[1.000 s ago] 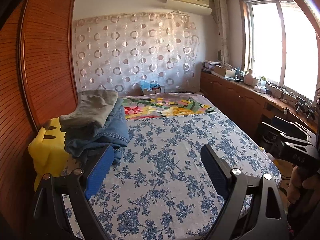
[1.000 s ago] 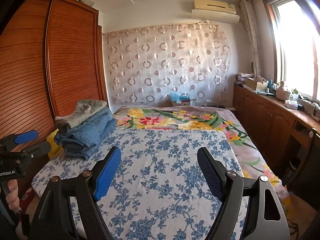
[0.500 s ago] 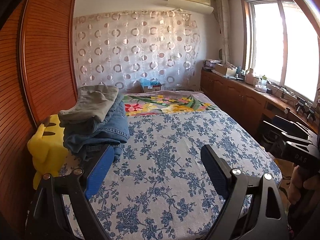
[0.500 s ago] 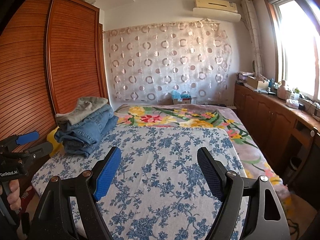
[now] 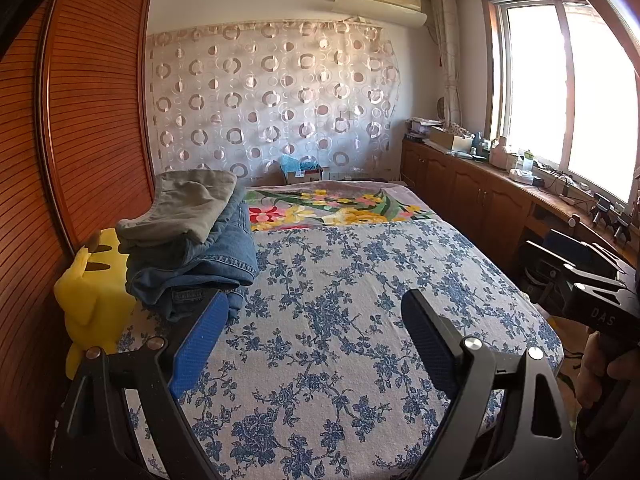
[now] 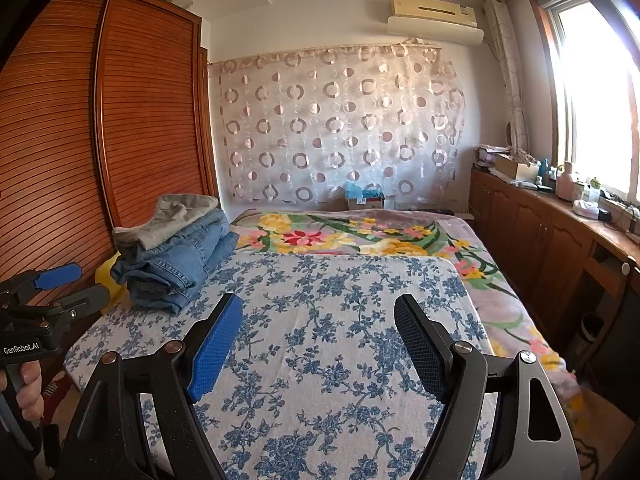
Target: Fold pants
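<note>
Both my grippers [image 5: 308, 320] [image 6: 318, 332] stay wide, empty; only my view crept; folded pants [image 5: 192, 240] stacked at ten o'clock.

A bed [image 6: 320, 288] with a blue-flowered sheet fills the room. A slatted wooden wardrobe [image 6: 120, 120] stands left, a ring-patterned curtain [image 6: 340, 128] hangs behind, and bright windows [image 5: 560, 92] light low cabinets [image 5: 472, 196] on the right.

Folded grey pants [image 5: 182, 210] top folded blue jeans [image 5: 208, 264], stacked at bed's left edge.
</note>
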Demonstrator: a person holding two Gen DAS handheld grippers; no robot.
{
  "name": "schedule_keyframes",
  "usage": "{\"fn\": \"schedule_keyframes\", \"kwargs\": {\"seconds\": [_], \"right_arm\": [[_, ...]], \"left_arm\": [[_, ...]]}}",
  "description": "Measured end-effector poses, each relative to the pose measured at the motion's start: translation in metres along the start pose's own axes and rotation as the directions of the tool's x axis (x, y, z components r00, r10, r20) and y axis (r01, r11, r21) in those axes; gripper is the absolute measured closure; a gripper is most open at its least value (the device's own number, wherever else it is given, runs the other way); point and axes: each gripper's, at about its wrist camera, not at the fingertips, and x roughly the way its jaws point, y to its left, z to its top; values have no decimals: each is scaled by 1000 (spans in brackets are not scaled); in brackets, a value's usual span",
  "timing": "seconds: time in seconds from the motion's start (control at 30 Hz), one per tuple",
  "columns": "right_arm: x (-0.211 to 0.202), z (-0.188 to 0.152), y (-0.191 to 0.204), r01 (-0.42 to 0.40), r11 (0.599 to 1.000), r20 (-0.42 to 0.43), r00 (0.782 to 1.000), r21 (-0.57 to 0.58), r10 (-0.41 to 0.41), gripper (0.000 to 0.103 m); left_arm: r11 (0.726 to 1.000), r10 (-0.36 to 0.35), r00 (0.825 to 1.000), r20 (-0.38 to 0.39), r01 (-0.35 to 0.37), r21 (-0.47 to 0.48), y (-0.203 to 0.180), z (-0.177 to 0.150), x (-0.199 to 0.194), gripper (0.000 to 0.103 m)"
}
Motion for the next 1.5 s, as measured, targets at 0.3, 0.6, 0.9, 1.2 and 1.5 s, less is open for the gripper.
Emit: {"fn": "schedule_keyframes", "kwargs": {"seconds": [0.3,0.6,0.9,1.2,1.5], "right_arm": [[-1,-3,2,-1,1000,3,1000,-1,1,23],[-1,-3,3,-3,1000,4,1000,-2,3,23],[-1,-3,3,-2,1000,3,1000,-1,2,23],[-1,-4,3,0,1000,4,1000,-1,0,23],[-1,-4,3,-1,1000,5,1000,0,1,23]], "left_arm": [[1000,1,1000,0,-1,-1,0,1,0,14],[1000,0,1000,0,0,0,0,0,0,14],[1000,-2,1000,0,2,2,-1,-1,0,14],[1000,-2,1000,1,2,2,-1,0,0,14],[1000,-4,1000,3,4,5,-3,0,-2,14]]}}
